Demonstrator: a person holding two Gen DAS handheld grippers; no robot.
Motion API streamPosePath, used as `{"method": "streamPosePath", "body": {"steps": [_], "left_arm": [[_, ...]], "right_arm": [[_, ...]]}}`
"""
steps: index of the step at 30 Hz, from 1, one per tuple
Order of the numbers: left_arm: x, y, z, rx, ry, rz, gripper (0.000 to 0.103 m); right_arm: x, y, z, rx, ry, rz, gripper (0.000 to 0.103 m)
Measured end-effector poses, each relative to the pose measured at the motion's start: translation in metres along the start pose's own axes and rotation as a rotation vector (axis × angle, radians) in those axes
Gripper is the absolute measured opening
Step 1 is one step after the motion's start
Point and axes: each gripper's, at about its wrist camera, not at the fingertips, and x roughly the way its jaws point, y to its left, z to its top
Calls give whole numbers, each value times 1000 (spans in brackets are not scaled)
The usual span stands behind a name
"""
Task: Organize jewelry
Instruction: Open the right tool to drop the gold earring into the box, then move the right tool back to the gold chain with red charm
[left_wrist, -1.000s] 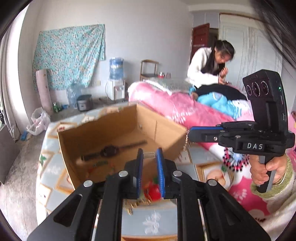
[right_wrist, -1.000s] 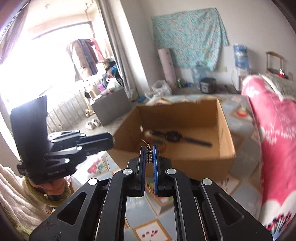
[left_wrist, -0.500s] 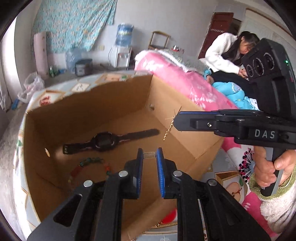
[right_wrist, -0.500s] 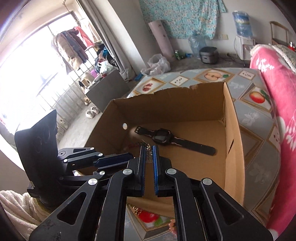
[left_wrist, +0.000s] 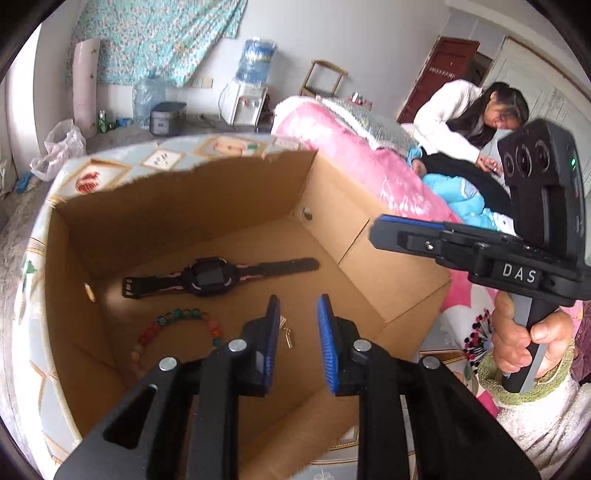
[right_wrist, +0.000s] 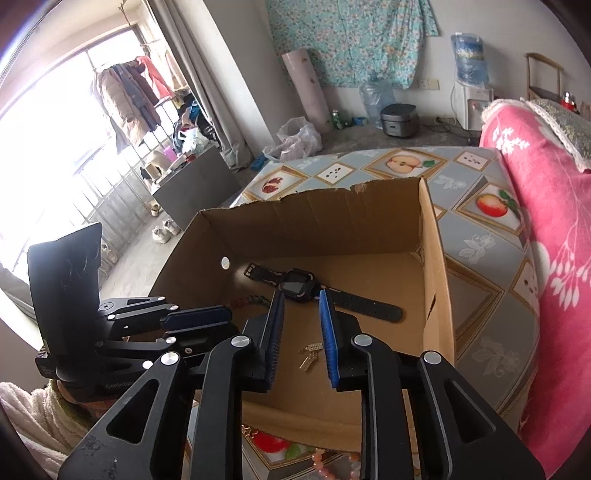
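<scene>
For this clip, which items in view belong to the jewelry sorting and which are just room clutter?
Job items:
cardboard box
watch
bead bracelet
gold earring
pink bead string
left gripper, jaws opening
right gripper, jaws opening

Just lying about:
water dispenser
rice cooker
plastic bag
pink blanket

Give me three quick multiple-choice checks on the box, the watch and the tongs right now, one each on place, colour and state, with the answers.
1. Where does the watch lie?
A. on the pink blanket
B. on the floor of the cardboard box
C. on the tablecloth outside the box

2. What colour are the pads on the tongs?
A. blue
B. red
C. white

3. How do the right tongs stand?
A. clamped on the watch strap
B. clamped on the box wall
C. jaws apart

Answers: 1 B, the watch lies flat inside the box; 2 A, the pads are blue; 3 C, the jaws are opening, with a small gold earring seen between them, unpressed.
</scene>
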Motion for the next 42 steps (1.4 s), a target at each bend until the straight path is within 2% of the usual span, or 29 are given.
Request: {"method": "streamPosePath", "body": {"steps": [4,10,15,19,25,35,42], "left_arm": [[-34,-1,-8,18,-66,30,20],[-88,3,-46,40,-146,79,28],[-110,7,-88,62,-145,132,35],[-100,12,-119,6,-84,98,35],[-65,6,-148,11,-10,127,35],[-26,-17,-156,192,7,232,34],[-8,-27,-153,248,24,182,22]], "right_arm": [[-28,9,-10,-10,-62,-6,28],[-63,25,-44,-32,-117,38,28],[-73,36,-83,-35,-104,61,28],[-57,40,-109,0,-39,83,28],[-12,42,-132,55,78,109,28],[44,63,-140,-25,182,69,18],[70,73,-136,-63,226,76,10]]}}
